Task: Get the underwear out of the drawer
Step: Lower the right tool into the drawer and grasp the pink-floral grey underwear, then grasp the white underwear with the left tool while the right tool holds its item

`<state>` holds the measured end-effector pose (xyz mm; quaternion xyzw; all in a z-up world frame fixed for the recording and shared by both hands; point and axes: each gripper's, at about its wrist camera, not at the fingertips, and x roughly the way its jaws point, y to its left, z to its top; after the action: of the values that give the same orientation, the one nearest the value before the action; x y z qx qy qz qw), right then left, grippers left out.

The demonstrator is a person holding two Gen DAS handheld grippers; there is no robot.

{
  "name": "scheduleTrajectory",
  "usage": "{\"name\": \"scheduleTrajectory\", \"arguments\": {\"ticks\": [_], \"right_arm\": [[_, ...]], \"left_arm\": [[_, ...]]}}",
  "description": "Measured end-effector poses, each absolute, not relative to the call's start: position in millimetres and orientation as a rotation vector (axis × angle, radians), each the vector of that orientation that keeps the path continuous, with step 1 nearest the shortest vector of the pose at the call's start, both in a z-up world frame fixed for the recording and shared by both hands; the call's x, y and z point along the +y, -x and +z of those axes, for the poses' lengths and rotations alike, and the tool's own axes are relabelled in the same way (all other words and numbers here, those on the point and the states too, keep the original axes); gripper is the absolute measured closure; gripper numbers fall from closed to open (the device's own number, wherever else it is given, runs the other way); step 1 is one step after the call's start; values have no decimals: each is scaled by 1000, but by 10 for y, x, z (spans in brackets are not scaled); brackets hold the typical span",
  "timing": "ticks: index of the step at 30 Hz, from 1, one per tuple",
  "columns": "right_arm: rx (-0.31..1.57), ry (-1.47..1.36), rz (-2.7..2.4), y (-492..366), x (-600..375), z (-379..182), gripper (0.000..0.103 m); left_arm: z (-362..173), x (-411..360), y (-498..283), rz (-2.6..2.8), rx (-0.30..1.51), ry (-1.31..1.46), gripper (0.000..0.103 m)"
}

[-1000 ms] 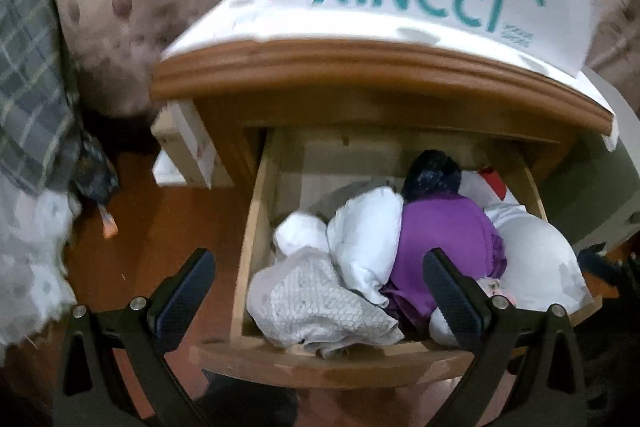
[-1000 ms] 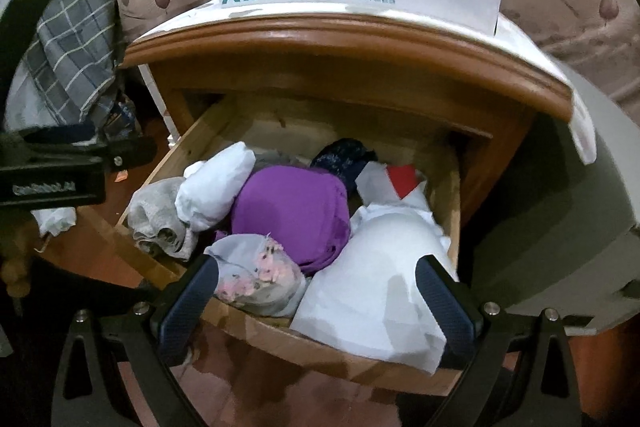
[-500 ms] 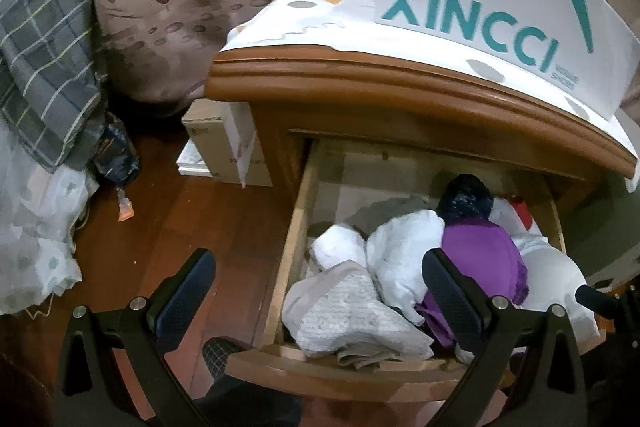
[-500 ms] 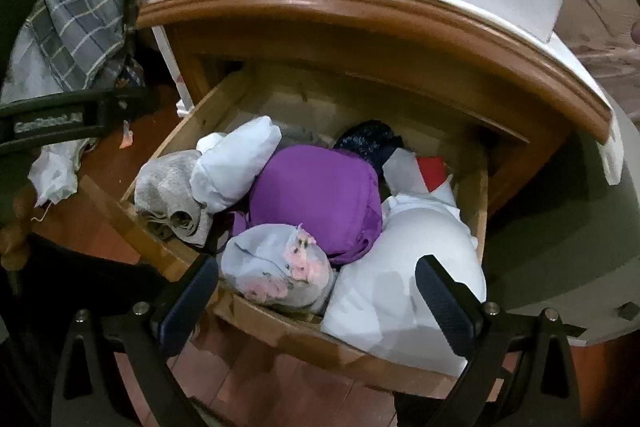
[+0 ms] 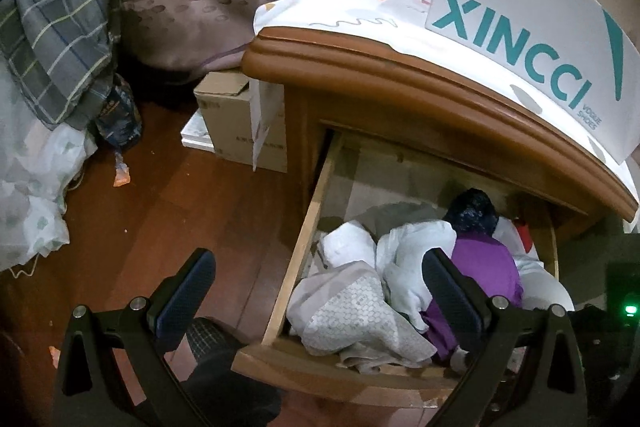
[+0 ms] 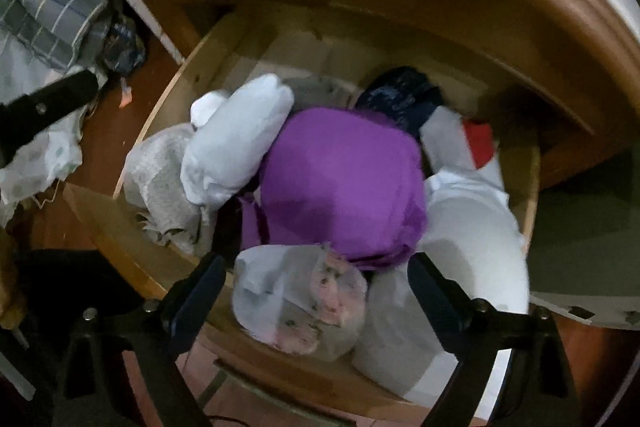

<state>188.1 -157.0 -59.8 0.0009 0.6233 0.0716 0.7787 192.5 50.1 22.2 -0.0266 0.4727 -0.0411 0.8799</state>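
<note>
The wooden drawer (image 5: 304,235) (image 6: 168,99) stands pulled out, packed with folded garments. A purple piece (image 6: 340,183) (image 5: 486,267) lies in the middle, a white roll (image 6: 236,143) and a grey patterned piece (image 5: 352,311) to its left, a pale floral bundle (image 6: 300,303) at the front, a large white piece (image 6: 472,247) at the right. My right gripper (image 6: 316,291) is open, its jaws straddling the floral bundle just above it. My left gripper (image 5: 316,291) is open and empty, held above the drawer's left front corner.
The nightstand top (image 5: 400,75) overhangs the drawer's back and carries a white XINCCI shoe box (image 5: 532,23). A cardboard box (image 5: 236,123) stands on the wood floor (image 5: 160,211) to the left. Plaid bedding (image 5: 52,27) hangs at far left.
My right gripper has dropped down and forward into the drawer, close over the floral bundle. My left gripper has pulled back and swung left, off the drawer.
</note>
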Motion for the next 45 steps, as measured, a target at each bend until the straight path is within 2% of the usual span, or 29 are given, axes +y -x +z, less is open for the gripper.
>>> {"name": "scheduleTrajectory", "arguments": {"ticks": [4,8,9,10,11,13,16,20,28,35,45], "right_arm": [[1469,-65,148,-1955,-1577,-781,14],[1498,-129,147,-1968,-1626,-875,16],[1495,-144,150,-1962,-1633,-880,20],[1494,-150,152,-1950,-1638,-897,31],[1496,-153,153,-1944,-1641,-907,36],[1486,-151,156,-1929,-1646,-913,41],[1458,-160,154,-1929,-1694,-909,58],[1390,-159,163,-1884,-1746,-834,65],[1157,-161,205,-1629,-1919,-507,67],[952,-38,163,-1463,-2065,-177,67],[925,-178,103,-1453,-2493,-87,67]], "left_arm": [[210,503,-1936,-86,993,59,0],[192,508,-1944,-93,1002,65,0],[181,514,-1950,-94,1008,69,0],[171,516,-1955,-98,1013,75,0],[161,518,-1961,-101,1020,80,0],[141,523,-1964,-103,1028,87,0],[128,518,-1962,-96,1029,84,0],[100,496,-1960,-102,1038,85,0],[-7,350,-1966,-174,1083,73,0],[-78,198,-1984,-227,1109,83,0],[-339,-381,-2112,-299,1170,-132,1]]}}
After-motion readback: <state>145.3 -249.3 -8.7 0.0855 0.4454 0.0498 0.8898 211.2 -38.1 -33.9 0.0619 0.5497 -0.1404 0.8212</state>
